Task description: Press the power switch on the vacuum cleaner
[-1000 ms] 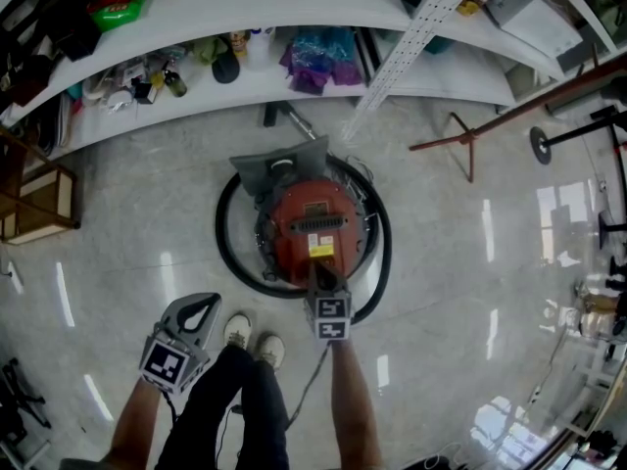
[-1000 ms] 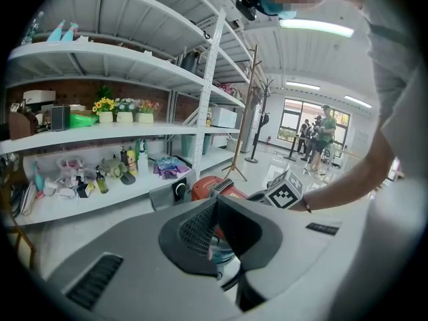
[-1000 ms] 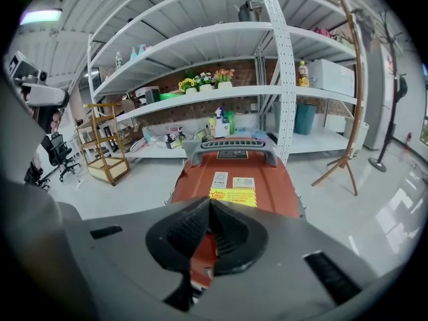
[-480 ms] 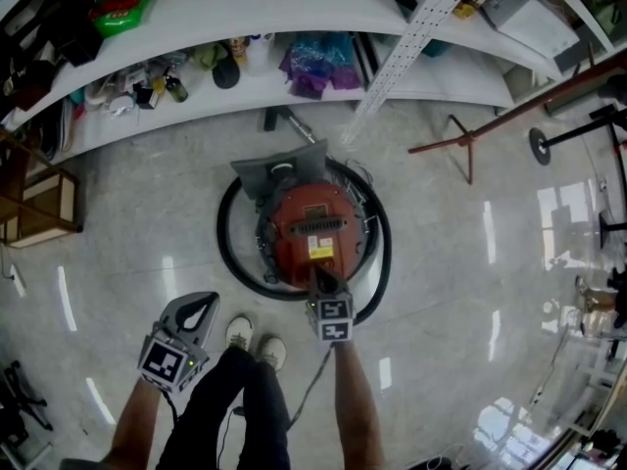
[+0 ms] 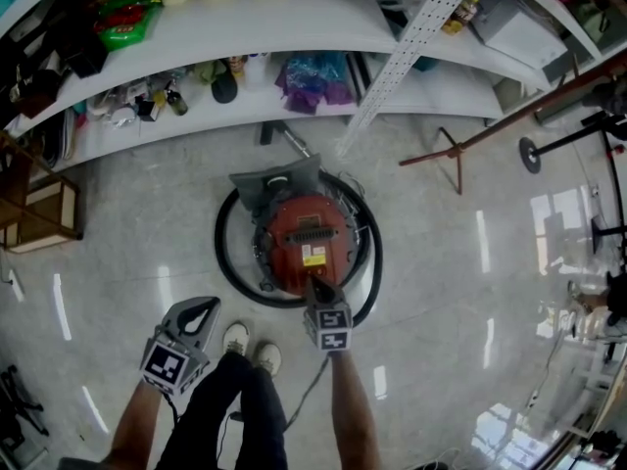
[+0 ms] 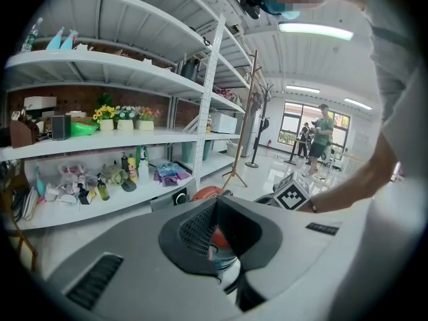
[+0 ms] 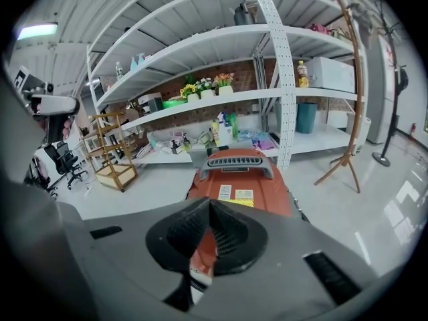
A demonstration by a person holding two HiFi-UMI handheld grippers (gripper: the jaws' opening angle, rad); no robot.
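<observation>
Over the glossy grey floor (image 5: pixel 470 262), with jaws clenched empty on the left gripper (image 5: pixel 208 308) and right gripper (image 5: pixel 313 285), I'd press the right squarely onto the round red vacuum cleaner (image 5: pixel 306 233) switch.

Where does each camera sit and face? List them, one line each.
Head view: on the person's head, steeply down at the round red vacuum cleaner; forearms, left gripper, right gripper show.
Left gripper view: on the left gripper, toward white metal shelves; the right forearm shows.
Right gripper view: on the right gripper, toward the vacuum cleaner; its jaws show.
Shared: vacuum cleaner, shelves.
</observation>
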